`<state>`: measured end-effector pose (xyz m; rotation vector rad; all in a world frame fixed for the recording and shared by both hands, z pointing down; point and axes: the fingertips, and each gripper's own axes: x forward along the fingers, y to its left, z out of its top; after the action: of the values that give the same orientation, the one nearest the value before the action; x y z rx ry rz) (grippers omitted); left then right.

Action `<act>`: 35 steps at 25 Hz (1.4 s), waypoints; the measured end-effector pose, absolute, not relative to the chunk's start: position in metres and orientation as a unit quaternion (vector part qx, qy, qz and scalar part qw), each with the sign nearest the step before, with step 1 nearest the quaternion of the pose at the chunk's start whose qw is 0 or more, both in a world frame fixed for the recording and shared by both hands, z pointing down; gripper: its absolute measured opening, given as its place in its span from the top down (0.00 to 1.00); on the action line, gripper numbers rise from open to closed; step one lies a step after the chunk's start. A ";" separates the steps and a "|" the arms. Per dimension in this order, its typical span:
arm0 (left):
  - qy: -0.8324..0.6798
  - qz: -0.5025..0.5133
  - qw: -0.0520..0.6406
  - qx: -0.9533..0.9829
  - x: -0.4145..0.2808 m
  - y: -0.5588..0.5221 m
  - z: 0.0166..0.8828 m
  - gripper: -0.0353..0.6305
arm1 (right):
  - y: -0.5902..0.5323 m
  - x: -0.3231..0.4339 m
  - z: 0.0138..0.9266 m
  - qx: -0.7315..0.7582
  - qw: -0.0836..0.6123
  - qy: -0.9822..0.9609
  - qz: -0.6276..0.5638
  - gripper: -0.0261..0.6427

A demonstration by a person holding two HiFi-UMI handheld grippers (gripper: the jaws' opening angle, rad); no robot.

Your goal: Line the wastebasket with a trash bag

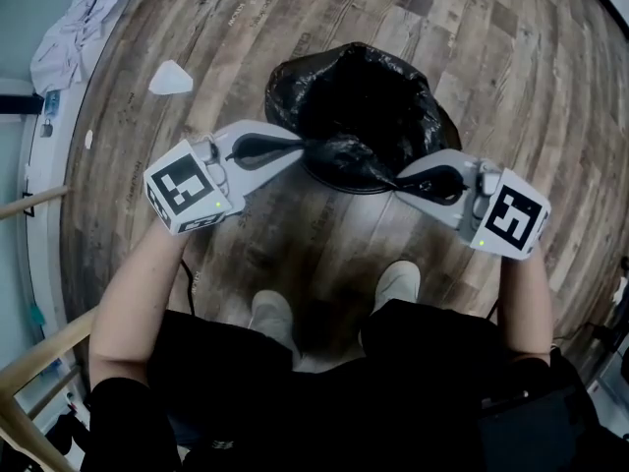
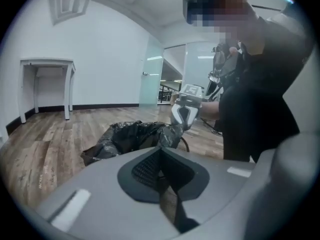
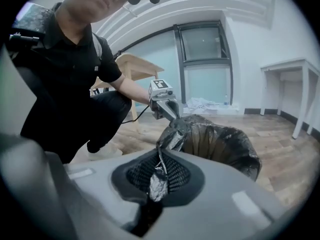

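Black trash bag [image 1: 295, 87] sits in the wastebasket [image 1: 332, 179] mid-floor, just in front of the person's shoes [image 1: 273, 315]; bag mouth is open, plastic draped over the rim & bunched all round, so only a dark curved edge of the wastebasket shows on the near side.

L gripper [image 1: 303, 147] is at the bag's near-left edge; jaws pressed together w/ a thin strip of black film caught betw. them. R gripper [image 1: 400, 181] is at the near-right edge; jaws likewise closed, pinching a crinkled tuft of the bag, shiny folds sticking up betw. the pads [image 3: 179, 174]. Plastic betw. the two grippers is drawn into a taut ridge across the near side of the mouth; each gripper's marker cube faces up in the head view.

Person crouches over the bag; black top & trousers, bare forearms.

Wood-plank floor [image 1: 491, 67]; small white scrap [image 1: 170, 79] lies left of the bag, well apart; crumpled pale cloth [image 1: 74, 32] lies further left by the wall. White table [image 2: 47, 63] stands against the wall in the L gripper view; wooden table [image 3: 135, 64] is behind the person in the R gripper view.
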<state>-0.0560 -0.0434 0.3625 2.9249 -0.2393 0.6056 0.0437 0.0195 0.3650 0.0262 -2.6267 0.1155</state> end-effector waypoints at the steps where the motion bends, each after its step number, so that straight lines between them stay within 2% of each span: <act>1: -0.066 0.203 0.076 0.974 -0.054 -0.035 0.362 0.94 | 0.023 0.045 0.365 0.004 0.245 -0.968 0.051 0.93; 4: -0.034 0.212 0.079 0.974 -0.053 -0.017 0.366 0.94 | 0.036 0.049 0.353 -0.023 0.204 -0.974 0.092 0.91; 7: -0.035 0.211 0.079 0.974 -0.058 -0.014 0.366 0.94 | 0.023 0.064 0.340 0.013 0.191 -0.974 0.120 0.74; 8: -0.039 0.210 0.079 0.974 -0.060 -0.015 0.364 0.94 | 0.015 0.069 0.340 0.034 0.199 -0.972 0.121 0.73; 11: -0.039 0.204 0.071 0.976 -0.061 -0.013 0.363 0.94 | 0.001 0.076 0.344 0.059 0.212 -0.968 0.121 0.71; 15: -0.024 0.212 0.062 0.975 -0.062 -0.005 0.367 0.94 | -0.012 0.081 0.334 0.070 0.150 -0.974 0.156 0.71; 19: -0.025 0.207 0.055 0.977 -0.062 -0.004 0.363 0.94 | -0.023 0.087 0.323 0.075 0.135 -0.973 0.174 0.71; 26: -0.028 0.202 0.046 0.978 -0.064 -0.003 0.358 0.94 | -0.007 0.068 0.378 0.031 0.254 -0.952 0.168 0.71; 28: -0.027 0.205 0.050 0.977 -0.067 -0.001 0.360 0.94 | 0.006 0.066 0.382 0.018 0.260 -0.953 0.157 0.75; 32: -0.022 0.215 0.060 0.974 -0.073 0.004 0.374 0.94 | 0.024 0.065 0.385 0.017 0.259 -0.957 0.134 0.96; 35: -0.024 0.227 0.073 0.971 -0.076 0.004 0.390 0.94 | 0.039 0.064 0.395 0.004 0.259 -0.956 0.138 0.96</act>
<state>-0.0758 0.0037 0.3903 2.9168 -0.0713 0.6823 0.0638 0.0386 0.3951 0.0106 -2.5902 0.3745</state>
